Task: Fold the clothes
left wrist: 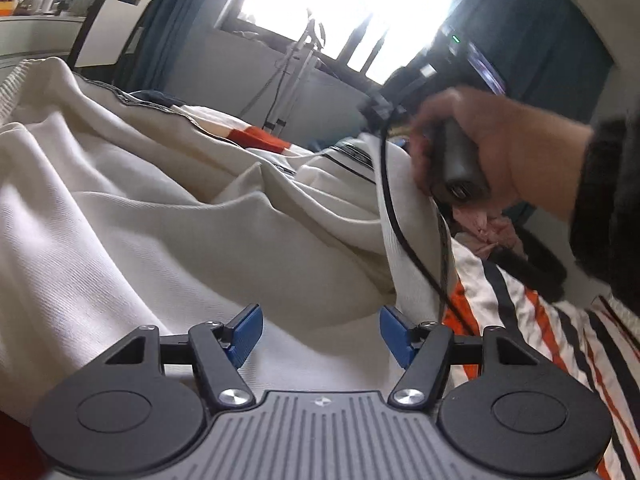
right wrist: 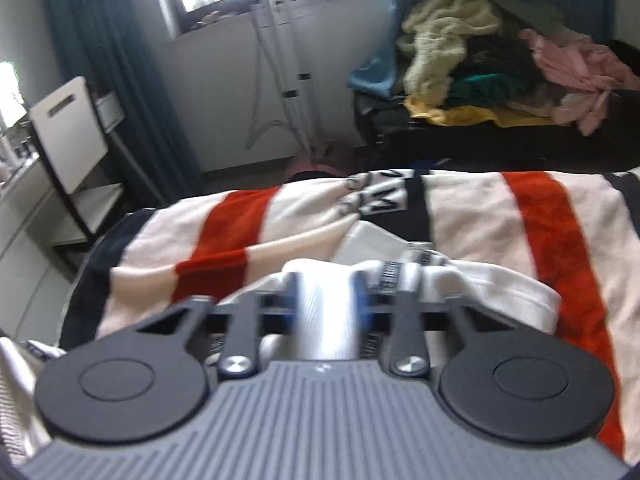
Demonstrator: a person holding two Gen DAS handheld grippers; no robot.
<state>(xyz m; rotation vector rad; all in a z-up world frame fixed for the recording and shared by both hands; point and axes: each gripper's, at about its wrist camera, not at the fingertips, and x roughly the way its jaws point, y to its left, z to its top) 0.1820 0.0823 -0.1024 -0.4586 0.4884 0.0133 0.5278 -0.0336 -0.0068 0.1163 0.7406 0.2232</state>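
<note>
two blue fingers (left wrist: 250, 330) apart, right gripper (right wrist: 328, 312) pinching one cream garment (right wrist: 326, 320)

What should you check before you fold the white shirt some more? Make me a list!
1. Right gripper shut on the white garment: ok.
2. Left gripper open, ready to grab: ok.
3. Cloth lies between the left gripper's blue pads: ok, not yet pinched.
4. Garment smooth: not ok, big wrinkles.
5. Black cable clear of the cloth: not ok, it hangs across it.
6. Striped blanket underneath flat: cannot tell.
</note>
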